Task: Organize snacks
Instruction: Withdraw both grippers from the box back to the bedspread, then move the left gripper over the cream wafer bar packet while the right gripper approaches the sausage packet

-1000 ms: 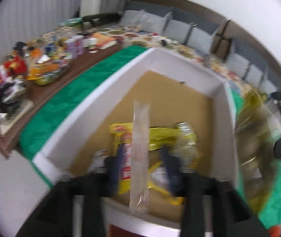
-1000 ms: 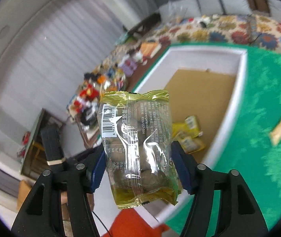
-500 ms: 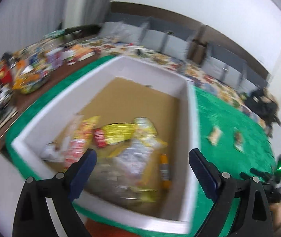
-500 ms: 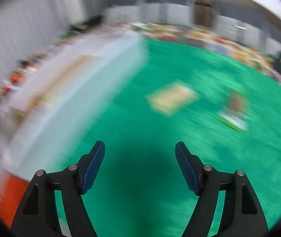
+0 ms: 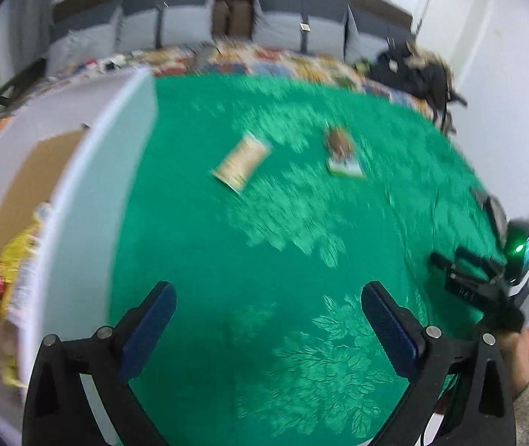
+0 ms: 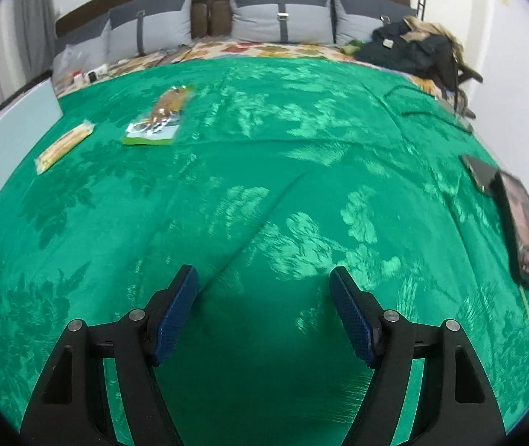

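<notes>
Two snack packets lie on the green cloth: a tan packet [image 5: 242, 161] [image 6: 63, 145] and a green-edged packet with brown contents [image 5: 342, 150] [image 6: 160, 119]. The white box [image 5: 89, 193] with a brown floor holds several yellow and clear snack bags [image 5: 11, 260] at the left; its corner shows in the right wrist view [image 6: 11, 130]. My left gripper [image 5: 268, 312] is open and empty over the cloth, right of the box. My right gripper [image 6: 264, 297] is open and empty over bare cloth, far from both packets.
The green cloth [image 6: 264, 186] covers a bed with grey pillows [image 6: 279, 15] at the back. A dark phone [image 6: 524, 230] lies at the right edge. A black bag [image 6: 413, 52] sits at the far right. The other gripper's body [image 5: 494, 271] shows at the right.
Both grippers let go of their snacks into the box and opened. Both then swung right, away from the box, over the green cloth toward the two loose packets.
</notes>
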Tool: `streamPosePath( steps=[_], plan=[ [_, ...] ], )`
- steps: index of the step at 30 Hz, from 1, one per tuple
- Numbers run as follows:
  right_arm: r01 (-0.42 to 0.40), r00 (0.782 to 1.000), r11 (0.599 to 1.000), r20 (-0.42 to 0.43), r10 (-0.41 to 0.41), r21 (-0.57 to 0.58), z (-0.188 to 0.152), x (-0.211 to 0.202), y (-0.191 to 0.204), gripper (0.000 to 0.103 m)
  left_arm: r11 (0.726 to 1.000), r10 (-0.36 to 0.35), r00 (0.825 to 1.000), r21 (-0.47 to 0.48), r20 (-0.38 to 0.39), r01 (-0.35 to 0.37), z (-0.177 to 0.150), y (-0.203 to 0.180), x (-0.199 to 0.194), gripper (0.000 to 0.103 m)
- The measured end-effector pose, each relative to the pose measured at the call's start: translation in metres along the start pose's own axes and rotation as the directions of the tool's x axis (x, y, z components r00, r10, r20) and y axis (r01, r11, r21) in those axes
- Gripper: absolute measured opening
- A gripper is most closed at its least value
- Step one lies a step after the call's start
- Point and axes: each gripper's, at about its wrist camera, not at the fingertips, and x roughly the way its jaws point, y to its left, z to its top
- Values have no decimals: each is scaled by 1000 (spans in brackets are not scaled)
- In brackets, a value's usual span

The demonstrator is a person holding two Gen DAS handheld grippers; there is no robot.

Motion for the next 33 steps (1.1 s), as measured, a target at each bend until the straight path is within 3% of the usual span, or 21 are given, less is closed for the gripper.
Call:
streamPosePath(
  steps=[6,16,22,28,30,32,33],
  plan=[
    [-24,1000,997,4,24,-67,-4,0,7,77,1000,12,998,30,-68,-10,13,-5,37,99],
    [-44,999,998,-10,44,-49,-4,4,5,85,996,33,997,-75,-76,-39,82,44,75,99],
    [-50,999,997,-16,50,-54,-3,5,5,88,998,65,994,30,-86,-63,116,38,103,99],
    [-51,999,997,-16,50,-54,-3,5,5,88,990,110,985,104,-136,-96,140,29,157,99],
    [-51,999,997,-16,50,-54,-3,5,5,88,988,121,981,110,-149,-105,142,27,172,94],
    [-51,999,997,-16,50,-54,-3,5,5,88,984,144,977,130,-158,-124,140,25,183,84],
    [-51,999,997,-15,50,-54,-3,5,5,88,982,153,974,139,-165,-130,138,24,187,73]
  ],
)
